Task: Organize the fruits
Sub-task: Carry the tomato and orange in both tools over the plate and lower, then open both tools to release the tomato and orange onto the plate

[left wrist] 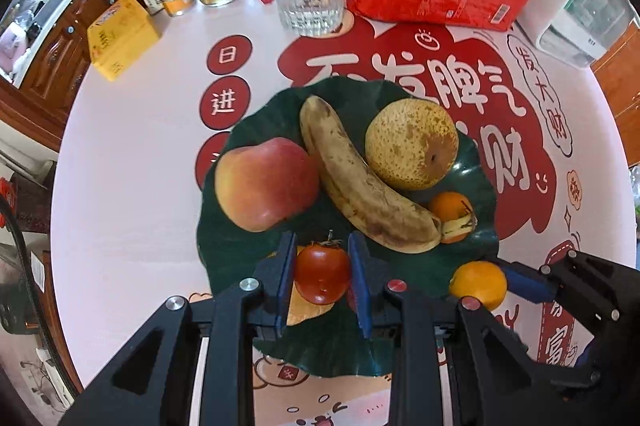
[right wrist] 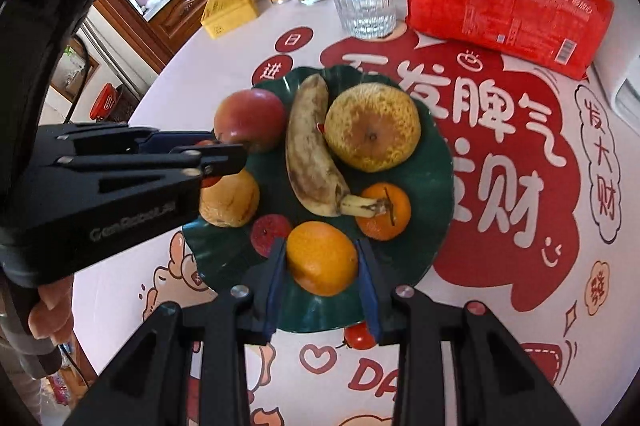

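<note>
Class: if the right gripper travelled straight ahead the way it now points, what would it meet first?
The right gripper already has the orange between its fingers. Straight beyond it lies the banana, stem end nearest, on the green plate; depth is unclear, so this is likely rather than certain.

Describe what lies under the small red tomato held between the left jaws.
Beneath the small red tomato a pale orange-yellow fruit peeks out, resting on the dark green leaf-shaped plate. The tomato and left jaws cover most of it, so its kind is unclear.
</note>
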Tool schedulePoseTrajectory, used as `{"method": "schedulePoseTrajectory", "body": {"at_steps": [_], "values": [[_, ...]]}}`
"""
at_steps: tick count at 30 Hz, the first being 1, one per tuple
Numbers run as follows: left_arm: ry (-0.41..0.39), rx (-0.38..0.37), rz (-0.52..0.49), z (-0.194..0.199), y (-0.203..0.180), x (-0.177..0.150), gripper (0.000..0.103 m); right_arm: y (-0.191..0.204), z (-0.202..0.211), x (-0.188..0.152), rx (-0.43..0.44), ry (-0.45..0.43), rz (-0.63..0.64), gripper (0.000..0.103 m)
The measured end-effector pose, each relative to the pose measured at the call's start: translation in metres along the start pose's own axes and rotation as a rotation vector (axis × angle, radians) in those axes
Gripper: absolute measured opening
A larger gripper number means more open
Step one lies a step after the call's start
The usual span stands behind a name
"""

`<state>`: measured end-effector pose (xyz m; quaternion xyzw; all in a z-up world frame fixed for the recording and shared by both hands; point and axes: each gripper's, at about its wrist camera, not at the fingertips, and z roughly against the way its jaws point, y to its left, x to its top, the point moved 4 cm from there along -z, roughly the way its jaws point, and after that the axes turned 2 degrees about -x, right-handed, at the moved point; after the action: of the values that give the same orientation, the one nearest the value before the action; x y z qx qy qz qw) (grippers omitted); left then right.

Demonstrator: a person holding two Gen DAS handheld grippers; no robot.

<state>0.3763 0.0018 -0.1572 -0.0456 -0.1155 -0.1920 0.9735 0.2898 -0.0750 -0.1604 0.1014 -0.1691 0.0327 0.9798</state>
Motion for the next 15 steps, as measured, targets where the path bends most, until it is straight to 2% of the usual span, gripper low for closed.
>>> {"method": "schedulePoseTrajectory", "body": {"at_steps": [10, 12, 13, 14, 15], "values": [[0.015, -0.008, -0.033, -0.017, -0.01, 0.004, 0.025, 0.005, -0.014, -0.004, -0.002, 0.02, 0.011, 0.034], [0.015, -0.006, -0.035, -0.018, -0.011, 0.004, 0.028, 0.005, -0.017, -0.005, -0.003, 0.025, 0.01, 0.034], [0.01, -0.008, -0.037, -0.018, -0.012, 0.003, 0.037, 0.005, -0.018, -0.005, -0.004, 0.024, 0.01, 0.034], [0.006, -0.011, -0.04, -0.017, -0.013, 0.003, 0.051, 0.005, -0.019, -0.004, -0.005, 0.024, 0.012, 0.034], [0.001, -0.011, -0.041, -0.016, -0.013, 0.003, 0.06, 0.006, -0.019, -0.004, -0.003, 0.023, 0.014, 0.034]]}}
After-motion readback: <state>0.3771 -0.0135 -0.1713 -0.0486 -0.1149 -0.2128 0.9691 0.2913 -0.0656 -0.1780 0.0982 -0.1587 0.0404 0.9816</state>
